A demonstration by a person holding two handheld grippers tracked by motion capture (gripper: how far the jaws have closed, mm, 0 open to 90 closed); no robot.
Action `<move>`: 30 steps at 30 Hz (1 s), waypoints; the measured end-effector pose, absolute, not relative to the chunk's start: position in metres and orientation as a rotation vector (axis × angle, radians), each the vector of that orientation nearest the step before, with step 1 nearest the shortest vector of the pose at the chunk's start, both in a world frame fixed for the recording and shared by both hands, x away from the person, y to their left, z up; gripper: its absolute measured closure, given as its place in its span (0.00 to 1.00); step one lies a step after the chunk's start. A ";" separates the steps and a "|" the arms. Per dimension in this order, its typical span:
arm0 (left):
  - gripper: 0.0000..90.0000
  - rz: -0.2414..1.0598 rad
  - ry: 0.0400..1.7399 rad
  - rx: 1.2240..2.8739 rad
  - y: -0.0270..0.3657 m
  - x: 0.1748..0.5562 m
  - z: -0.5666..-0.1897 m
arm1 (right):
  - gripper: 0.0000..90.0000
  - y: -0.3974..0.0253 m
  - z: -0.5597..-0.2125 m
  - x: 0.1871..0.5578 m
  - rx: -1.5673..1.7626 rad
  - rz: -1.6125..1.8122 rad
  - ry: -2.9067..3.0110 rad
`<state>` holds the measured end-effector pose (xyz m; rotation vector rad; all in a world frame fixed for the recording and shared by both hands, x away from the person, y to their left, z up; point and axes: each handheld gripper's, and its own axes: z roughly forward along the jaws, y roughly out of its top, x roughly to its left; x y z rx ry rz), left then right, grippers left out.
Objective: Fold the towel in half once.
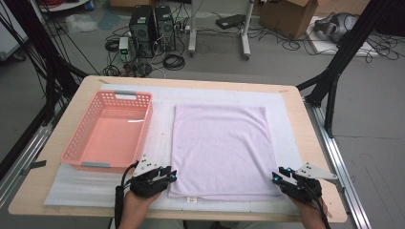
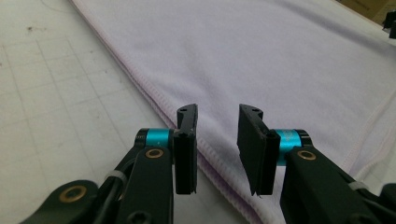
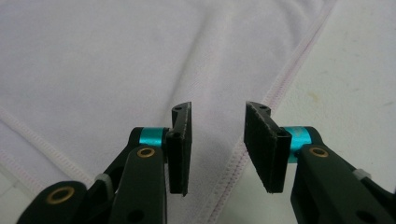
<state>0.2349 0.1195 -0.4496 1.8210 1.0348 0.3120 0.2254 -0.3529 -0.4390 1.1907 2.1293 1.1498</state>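
I see the lilac towel (image 1: 220,150) lying flat and folded on the white mat (image 1: 157,138) in the middle of the tabletop (image 1: 305,143), right of the pink basket (image 1: 111,131). My left tool (image 1: 173,175) sits at the towel's near left corner, its jaws spread and straddling the stitched hem. My right tool (image 1: 275,175) sits at the near right corner, likewise spread over the hem, gripping nothing.

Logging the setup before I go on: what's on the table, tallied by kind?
Towel, pale lilac: 1
Basket, salmon pink: 1
White mat: 1
Grippers, left and right, both open: 2
Total: 5
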 end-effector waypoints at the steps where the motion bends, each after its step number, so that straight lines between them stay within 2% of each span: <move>1: 0.75 0.312 1.036 1.823 0.120 0.233 -0.450 | 0.68 -0.353 -0.438 0.225 1.190 1.156 2.124; 9: 0.76 0.325 1.030 1.886 0.111 0.224 -0.454 | 0.69 -0.361 -0.438 0.219 1.256 1.142 2.110; 12: 0.87 0.391 1.021 1.930 0.107 0.222 -0.454 | 0.73 -0.366 -0.440 0.219 1.309 1.147 2.121; 16: 0.94 0.425 1.005 1.943 0.105 0.218 -0.454 | 0.75 -0.361 -0.444 0.219 1.322 1.141 2.161; 19: 0.95 0.432 1.007 1.929 0.106 0.217 -0.453 | 0.78 -0.355 -0.448 0.222 1.321 1.078 2.184; 21: 0.95 0.451 0.996 1.906 0.108 0.215 -0.451 | 0.85 -0.355 -0.449 0.222 1.323 1.085 2.174; 22: 0.95 0.464 0.989 1.894 0.108 0.214 -0.450 | 0.92 -0.356 -0.448 0.223 1.322 1.094 2.182; 30: 0.96 0.453 0.973 1.840 0.116 0.210 -0.444 | 0.95 -0.355 -0.444 0.219 1.284 1.079 2.178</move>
